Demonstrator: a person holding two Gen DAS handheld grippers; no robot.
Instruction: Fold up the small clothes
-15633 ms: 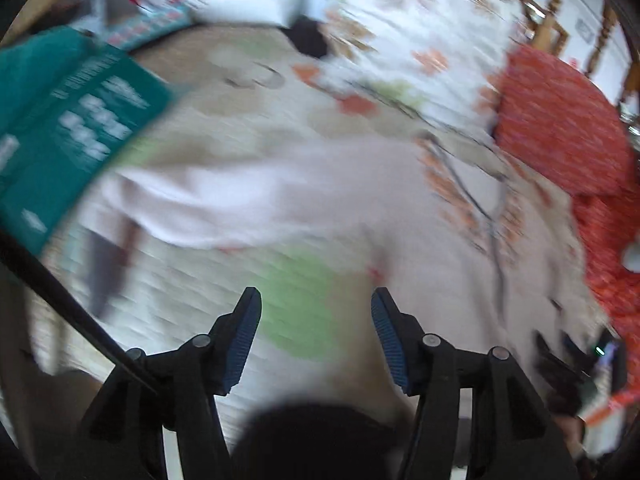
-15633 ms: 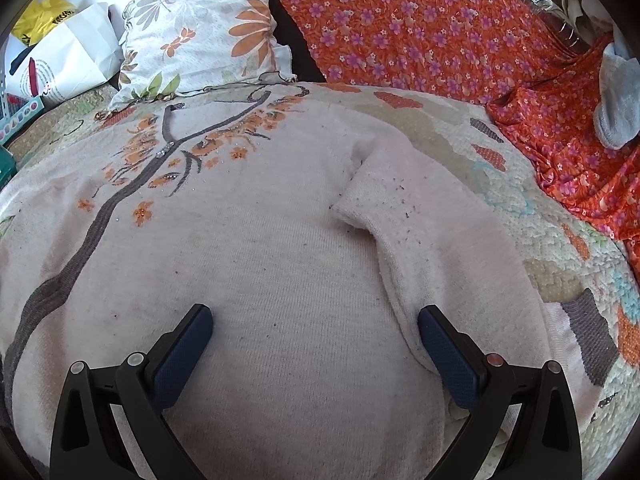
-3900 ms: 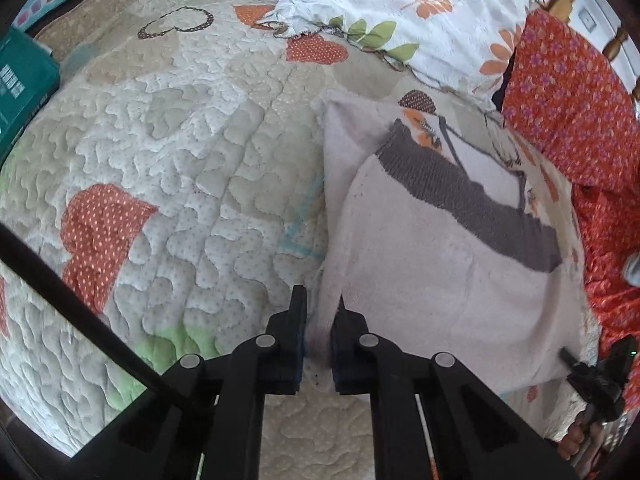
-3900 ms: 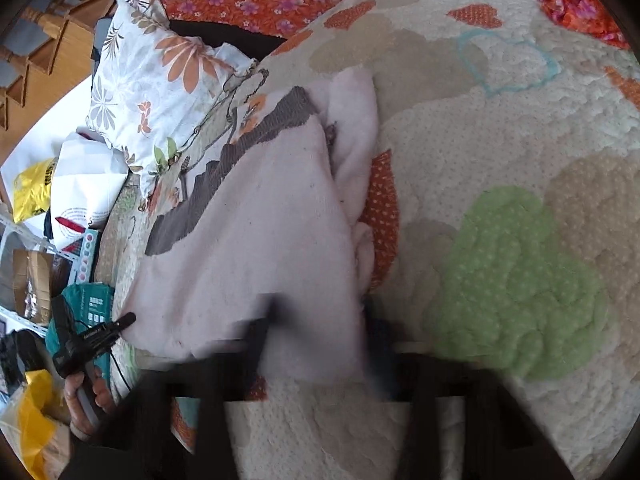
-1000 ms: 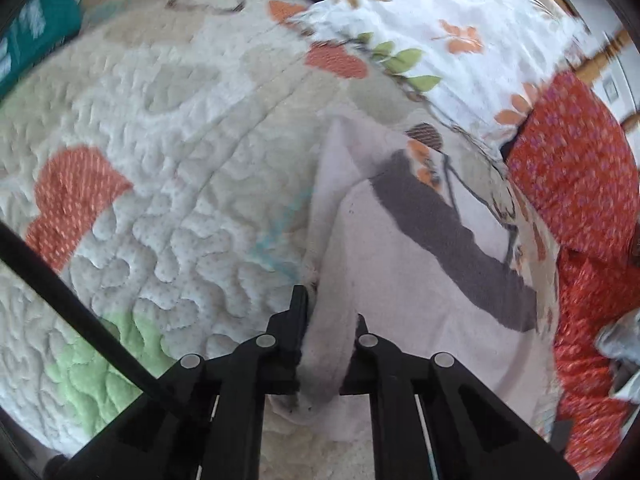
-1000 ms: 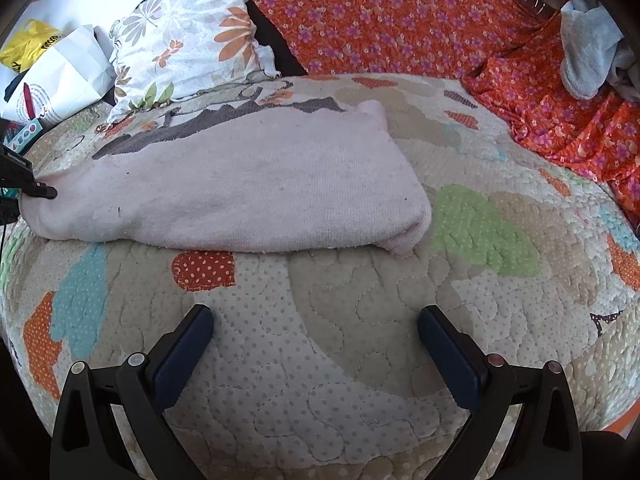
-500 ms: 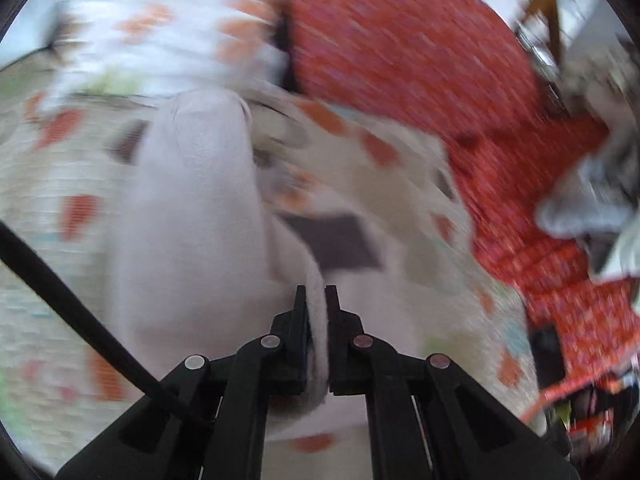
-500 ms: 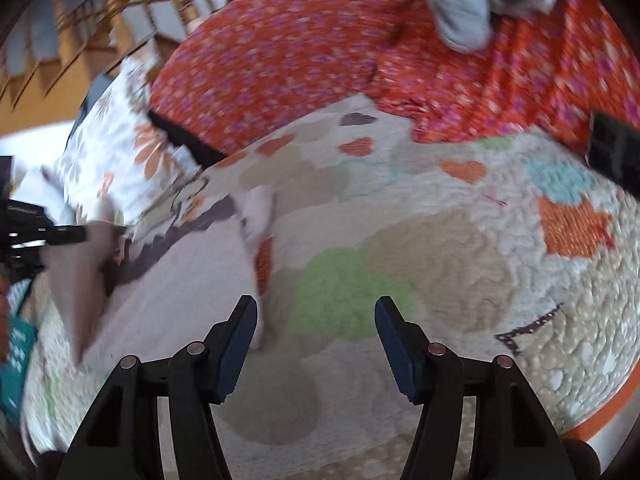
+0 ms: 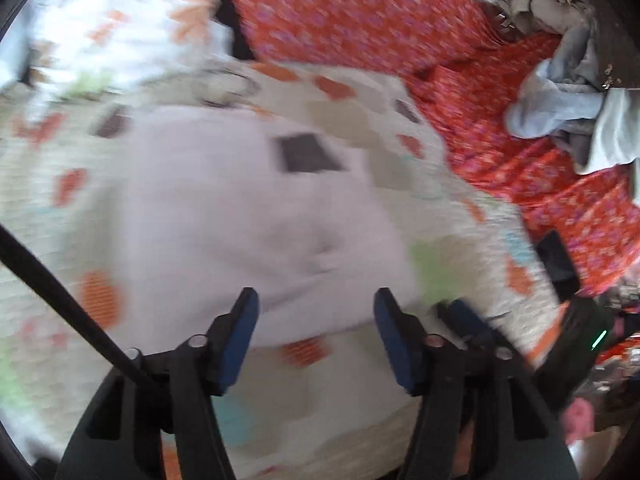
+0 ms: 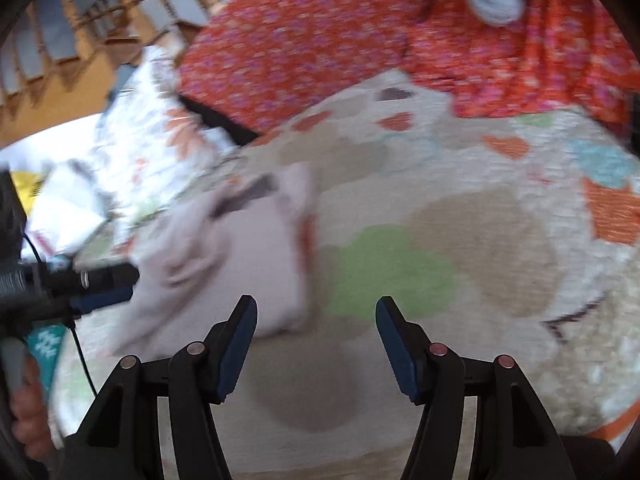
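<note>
A pale pink knit sweater (image 9: 224, 216) lies folded into a thick bundle on the patchwork quilt (image 9: 460, 208); it also shows in the right wrist view (image 10: 240, 256), left of centre. My left gripper (image 9: 316, 332) is open and empty just above the bundle's near edge. My right gripper (image 10: 316, 340) is open and empty over the bare quilt (image 10: 480, 240), just right of the bundle. The left gripper's fingers (image 10: 104, 284) show at the bundle's left edge in the right wrist view. Both views are blurred by motion.
A floral pillow (image 10: 152, 140) and an orange-red flowered cover (image 9: 360, 12) lie behind the quilt. Grey clothes (image 9: 560, 104) are piled at the far right. A white bag (image 10: 64, 208) and a teal box (image 10: 44, 344) sit at the left. A wooden stair rail (image 10: 80, 20) stands behind.
My left gripper carried one end of the sweater over onto the rest, then opened and let go. The sweater now lies as a shorter bundle. My right gripper stayed open.
</note>
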